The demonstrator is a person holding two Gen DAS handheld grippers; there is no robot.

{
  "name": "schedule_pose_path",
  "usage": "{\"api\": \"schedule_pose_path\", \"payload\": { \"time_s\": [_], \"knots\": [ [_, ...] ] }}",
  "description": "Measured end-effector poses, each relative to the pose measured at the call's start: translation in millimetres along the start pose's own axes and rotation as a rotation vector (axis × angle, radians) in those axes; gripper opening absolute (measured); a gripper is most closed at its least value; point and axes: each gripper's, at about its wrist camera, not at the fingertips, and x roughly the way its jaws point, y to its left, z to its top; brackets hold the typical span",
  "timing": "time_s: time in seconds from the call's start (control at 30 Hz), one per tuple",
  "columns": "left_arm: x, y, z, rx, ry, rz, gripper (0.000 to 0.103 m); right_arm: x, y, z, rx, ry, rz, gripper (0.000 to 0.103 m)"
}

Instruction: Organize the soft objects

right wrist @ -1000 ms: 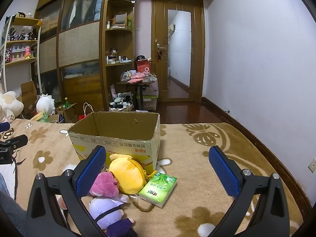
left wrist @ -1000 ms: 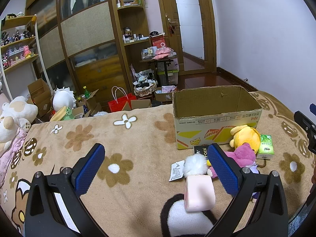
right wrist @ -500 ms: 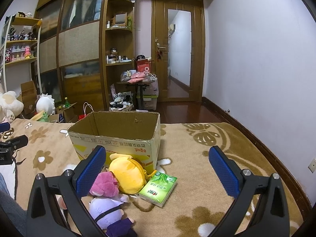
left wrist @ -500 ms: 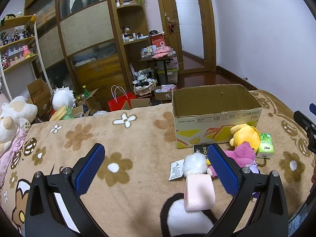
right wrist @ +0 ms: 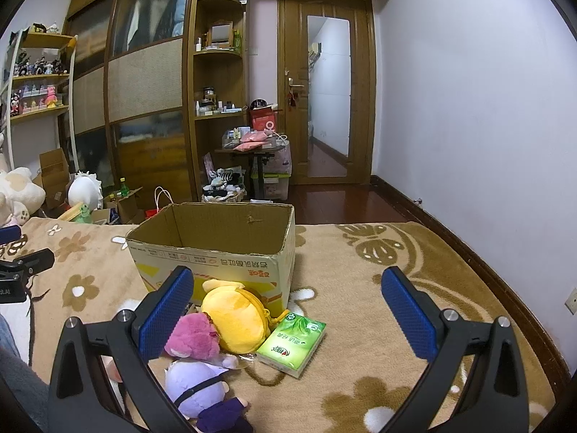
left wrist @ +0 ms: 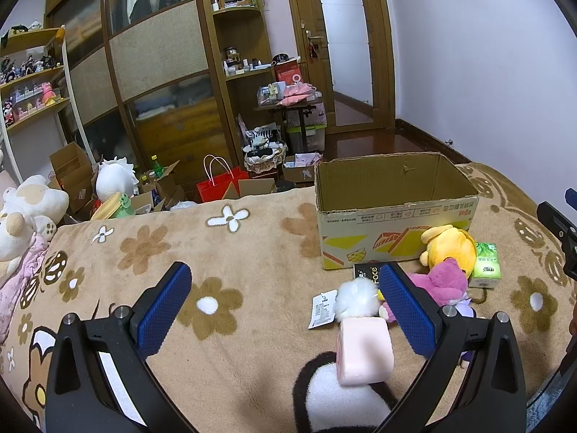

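Note:
An open cardboard box (left wrist: 396, 213) stands on the brown flowered blanket; it also shows in the right wrist view (right wrist: 216, 252). In front of it lie a yellow plush (left wrist: 449, 249) (right wrist: 236, 315), a pink plush (left wrist: 440, 283) (right wrist: 193, 335), a purple plush (right wrist: 196, 388), a white fluffy ball with a tag (left wrist: 355, 297), a pink soft cube (left wrist: 364, 351) and a green tissue pack (left wrist: 487, 265) (right wrist: 292, 339). My left gripper (left wrist: 285, 306) is open and empty above the blanket, the cube near its right finger. My right gripper (right wrist: 286, 312) is open and empty over the toys.
A small black packet (left wrist: 366, 272) lies by the box. Beyond the bed edge stand a red bag (left wrist: 220, 187), cardboard boxes (left wrist: 72, 173), a cluttered small table (left wrist: 288, 103) and wardrobe shelves. A large white plush (left wrist: 25, 209) sits at the left. A wall runs along the right.

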Motion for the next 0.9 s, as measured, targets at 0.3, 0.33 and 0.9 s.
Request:
{"api": "schedule_pose_path", "payload": {
  "time_s": [0.3, 0.33, 0.9],
  "knots": [
    [0, -4, -4, 0.001, 0.005, 0.002, 0.103, 0, 0, 0, 0.004, 0.002, -0.004, 0.103],
    [0, -4, -4, 0.0, 0.006, 0.002, 0.103, 0, 0, 0, 0.004, 0.0, -0.004, 0.103],
    [18, -6, -16, 0.01, 0.134, -0.035, 0.103, 16, 6, 1, -0.014, 0.05, 0.028, 0.103]
  ]
}}
